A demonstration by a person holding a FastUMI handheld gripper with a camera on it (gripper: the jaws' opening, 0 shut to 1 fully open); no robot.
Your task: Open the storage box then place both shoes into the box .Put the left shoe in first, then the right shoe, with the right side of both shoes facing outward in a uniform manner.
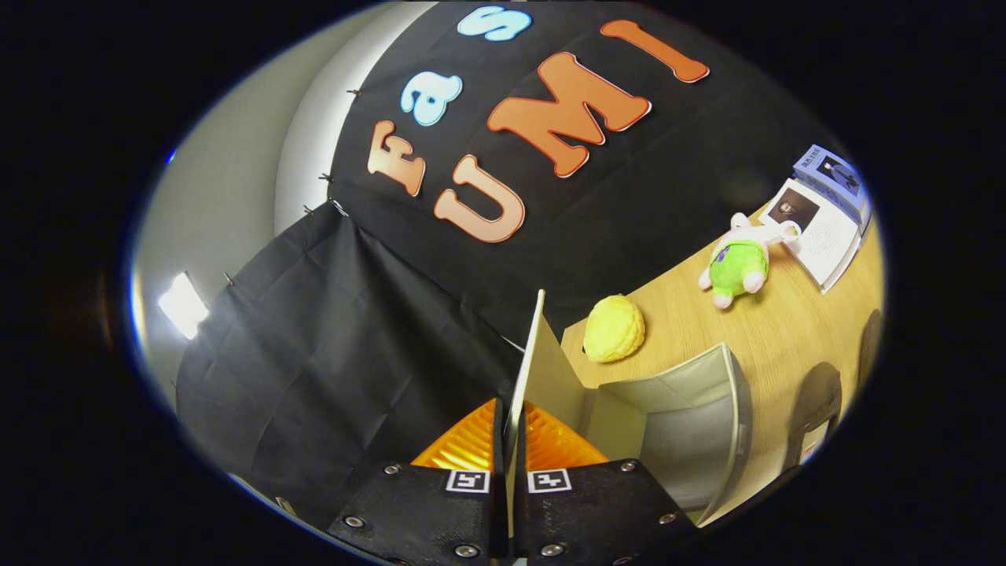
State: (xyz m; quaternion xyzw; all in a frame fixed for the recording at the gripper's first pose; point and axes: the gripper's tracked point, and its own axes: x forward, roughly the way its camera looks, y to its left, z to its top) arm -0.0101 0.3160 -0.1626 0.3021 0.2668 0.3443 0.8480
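Gripper view: the jaws pinch the storage box's lid [528, 369], raised edge-on between the fingers. Just beyond, the open storage box [692, 409] sits on the tabletop [786, 330], then a yellow ball [614, 328], a plush toy [739, 263] and booklets [825, 220].

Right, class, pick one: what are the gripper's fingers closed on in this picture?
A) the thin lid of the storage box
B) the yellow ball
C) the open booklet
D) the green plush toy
A: the gripper has both fingers pressed on the thin lid, lifted on edge above the open storage box; the yellow ball, plush toy and booklet lie beyond on the table.
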